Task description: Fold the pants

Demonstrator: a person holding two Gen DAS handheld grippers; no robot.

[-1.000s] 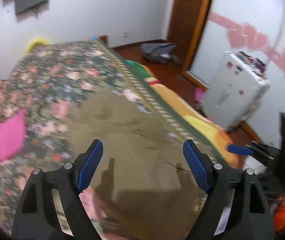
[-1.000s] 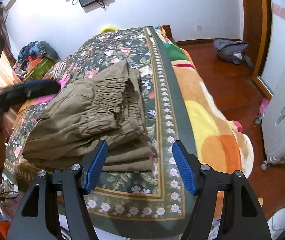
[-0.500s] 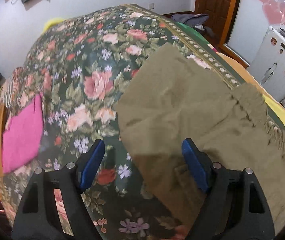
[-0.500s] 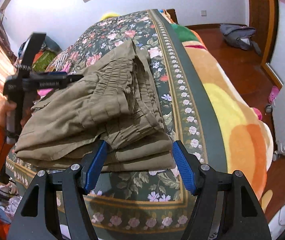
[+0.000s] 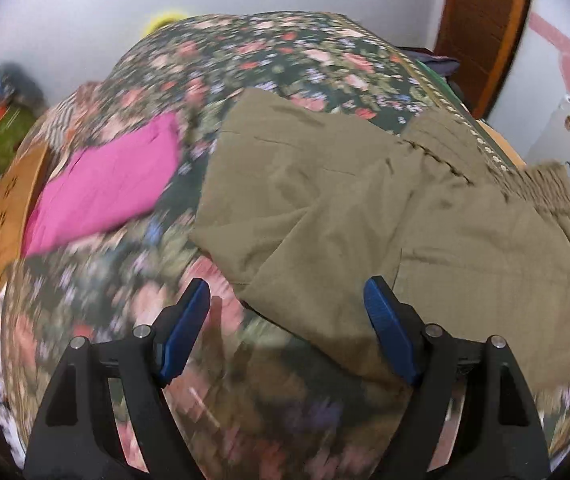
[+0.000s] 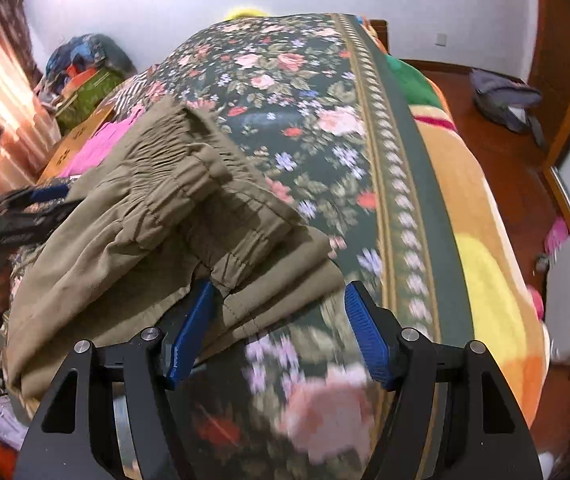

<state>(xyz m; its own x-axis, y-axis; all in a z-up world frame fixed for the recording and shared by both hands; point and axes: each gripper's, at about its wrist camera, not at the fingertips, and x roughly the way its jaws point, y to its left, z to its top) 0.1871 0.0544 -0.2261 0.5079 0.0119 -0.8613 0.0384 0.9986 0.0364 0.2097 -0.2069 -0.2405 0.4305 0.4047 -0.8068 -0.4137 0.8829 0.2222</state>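
Pants [image 5: 365,208], olive, folded in layered stack on floral bed [image 5: 285,64] beside pink cloth [image 5: 105,188]. Left gripper [image 5: 287,320] spread wide above corner, gripping nothing. Right gripper [image 6: 279,328] parted at elastic waistband edge, unclamped.

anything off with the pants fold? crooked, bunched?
Yes. The pants are folded unevenly: the gathered waistband lies bunched and tilted on top, and lower layers stick out past it at the near corner. Both tools are open, holding nothing.
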